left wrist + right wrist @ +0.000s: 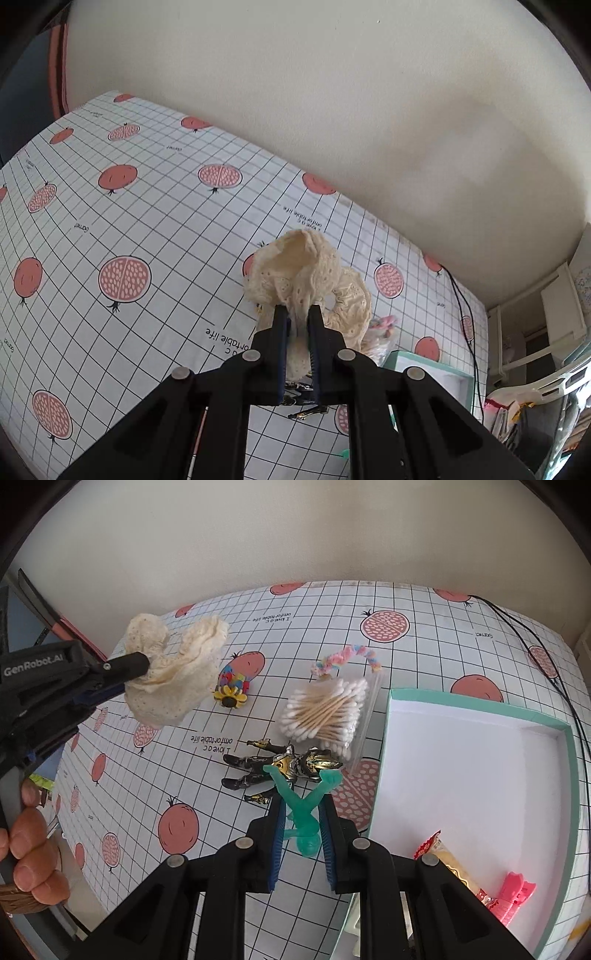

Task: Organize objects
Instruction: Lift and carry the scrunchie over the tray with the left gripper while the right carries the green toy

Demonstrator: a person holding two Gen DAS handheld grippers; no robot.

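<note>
Right gripper first, at the lower middle of its own view: I am holding a translucent green rubbery figure between its blue-padded fingers, jaws narrowed onto the torso, with two limbs sticking up past the tips. I am judging it light, bendy and a little slick, so the thick middle looks like the safest place to pinch; the thin limbs would probably flex and slip.

Left gripper, at the lower centre of its view, is clamping a cream lace fabric scrunchie, jaws nearly together on a bunched fold. The right view shows it hanging clear of the cloth at upper left. It is soft, almost weightless and squashes to nothing, so I am guessing any gathered part will hold, though loose ruffles could snag.

Just beyond the green figure a black and gold armoured action figure is lying on the pomegranate-print grid tablecloth; its far side is partly covered by the green limbs. To the right the mint-rimmed white shallow box is holding a red-ended snack packet and a pink plastic clip, both partly cut off by the gripper body. Farther back are a clear bag of cotton swabs, a sunflower-topped colourful hair tie and a pastel fuzzy loop. I cannot make out what the loop is attached to.
</note>
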